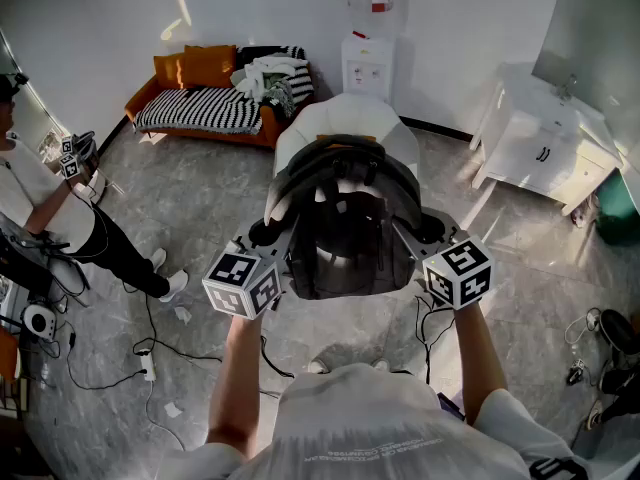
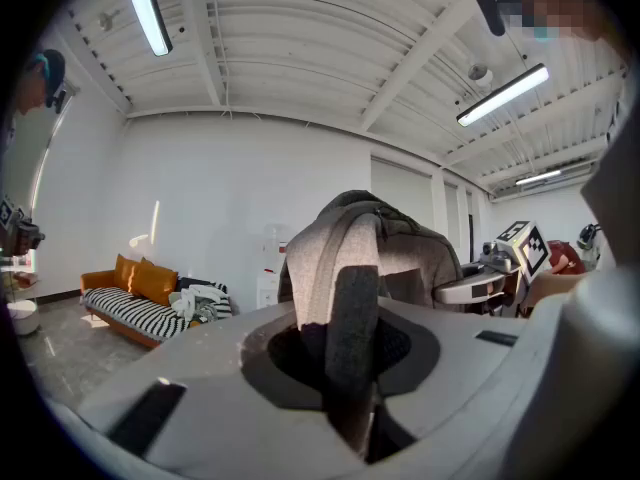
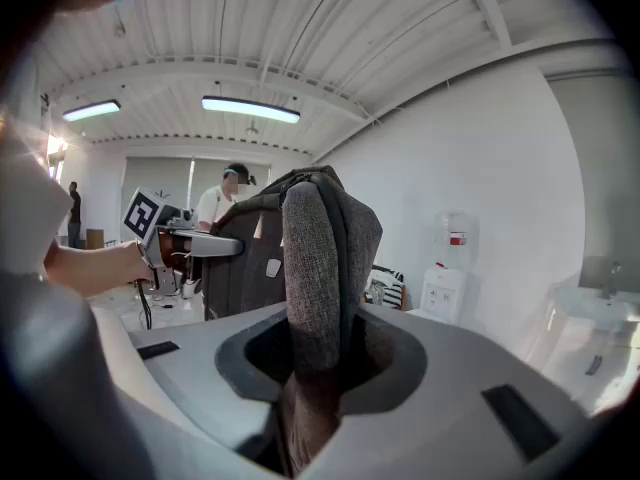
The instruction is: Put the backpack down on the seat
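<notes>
A dark grey backpack [image 1: 345, 230] hangs between my two grippers, over the white seat [image 1: 345, 118] that shows behind and under it. My left gripper [image 1: 268, 234] is shut on one padded grey shoulder strap [image 2: 350, 313], which runs up out of its jaws to the bag [image 2: 405, 253]. The right gripper [image 1: 426, 230] is shut on the other strap [image 3: 312, 268], also rising from between its jaws. Each gripper view shows the other gripper's marker cube beyond the bag. The bag's underside is hidden, so I cannot tell whether it touches the seat.
An orange sofa [image 1: 200, 98] with a striped cover and clothes stands at the back left, a water dispenser [image 1: 368, 63] behind the seat, a white cabinet [image 1: 545, 143] at the right. Another person [image 1: 60, 213] stands at the left. Cables [image 1: 150, 353] lie on the floor.
</notes>
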